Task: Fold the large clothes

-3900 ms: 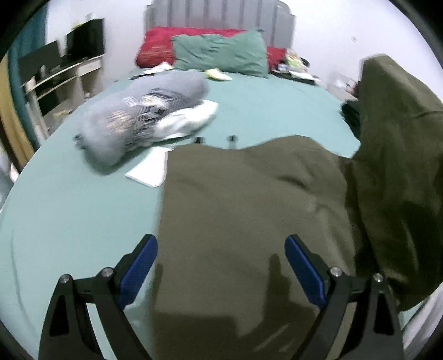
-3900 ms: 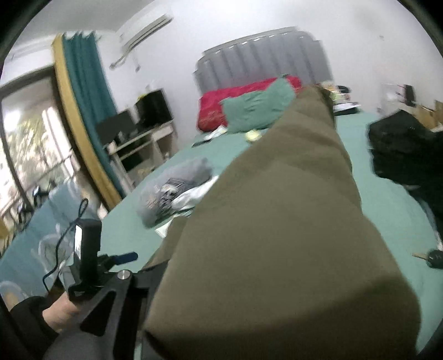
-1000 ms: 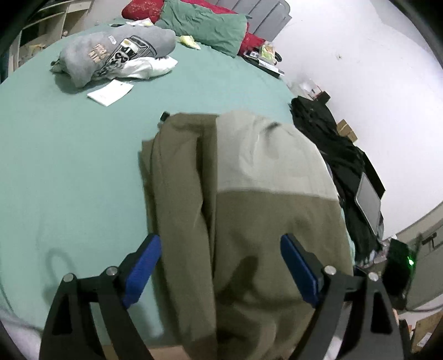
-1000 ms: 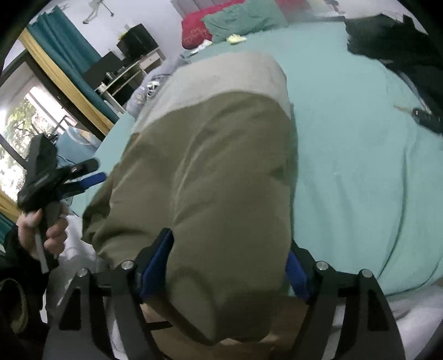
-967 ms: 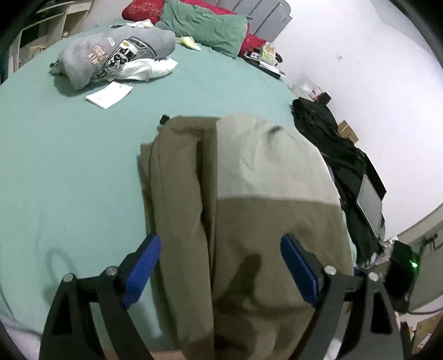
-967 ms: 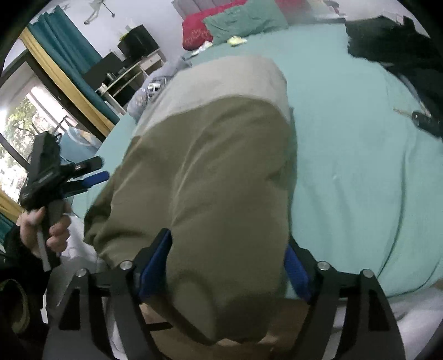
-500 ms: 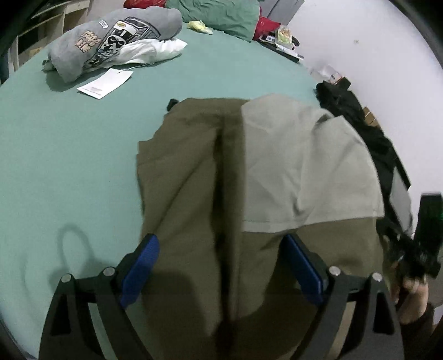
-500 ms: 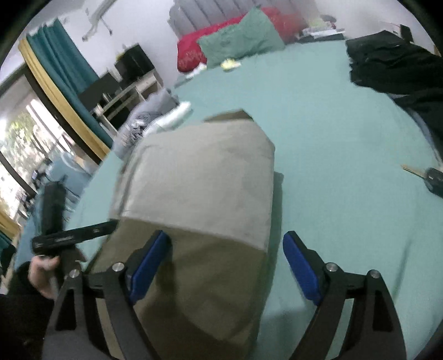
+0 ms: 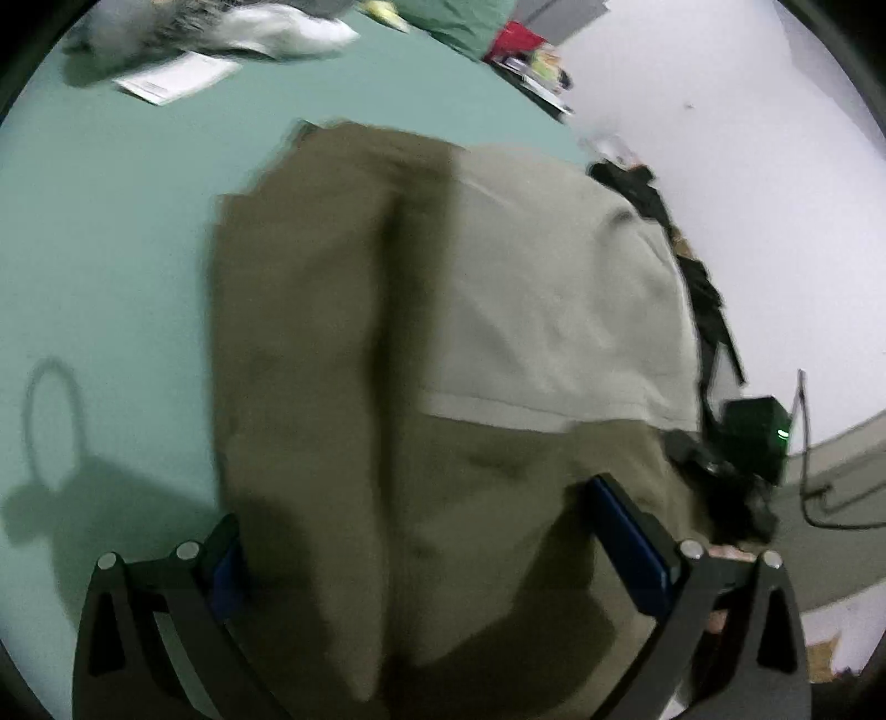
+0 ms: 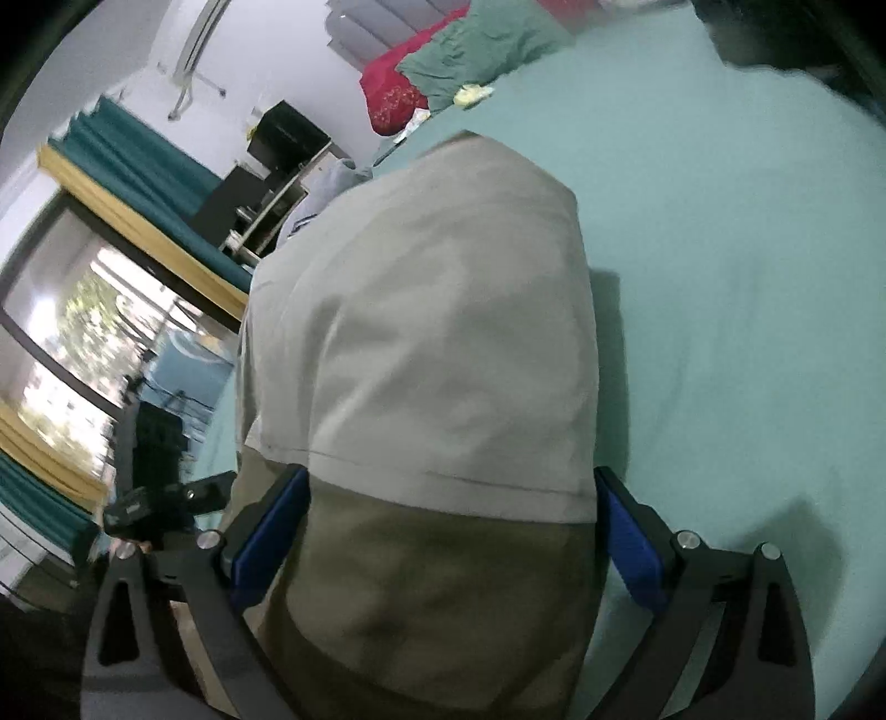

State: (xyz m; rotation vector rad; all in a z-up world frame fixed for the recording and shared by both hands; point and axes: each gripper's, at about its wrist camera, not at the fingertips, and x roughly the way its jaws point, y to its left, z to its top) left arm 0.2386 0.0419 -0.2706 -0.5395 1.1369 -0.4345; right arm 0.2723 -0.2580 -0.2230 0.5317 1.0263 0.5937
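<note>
My left claw (image 9: 421, 548) hung spread wide over the near end of the olive-green cotton garment (image 9: 310, 343), its blue-padded fingers (image 9: 628, 548) standing either side of the cloth and gripping nothing. The garment lay lengthwise on the bed with the teal-green sheet (image 9: 111, 232), its near end at the bed's near edge and its far end reaching toward the middle, a dark lengthwise crease running down it. A pale grey-beige panel of the same garment (image 9: 554, 299) lay folded over its right half, ending in a stitched hem across the width.

My right claw (image 10: 448, 526) was likewise spread wide and empty, its blue pads (image 10: 626, 543) flanking the garment just below that hem, where the pale panel (image 10: 432, 332) met the olive cloth (image 10: 421, 598). The left gripper showed in that view at the bed's left edge, blurred.

At the far left corner of the bed lay a blurred heap of grey and white clothing (image 9: 221, 22) with a white sheet of paper (image 9: 171, 80) just beside it. A green pillow (image 10: 482, 50) and a red pillow (image 10: 393, 94) rested at the head of the bed. Black clothing (image 9: 698, 277) lay along the bed's right edge.
</note>
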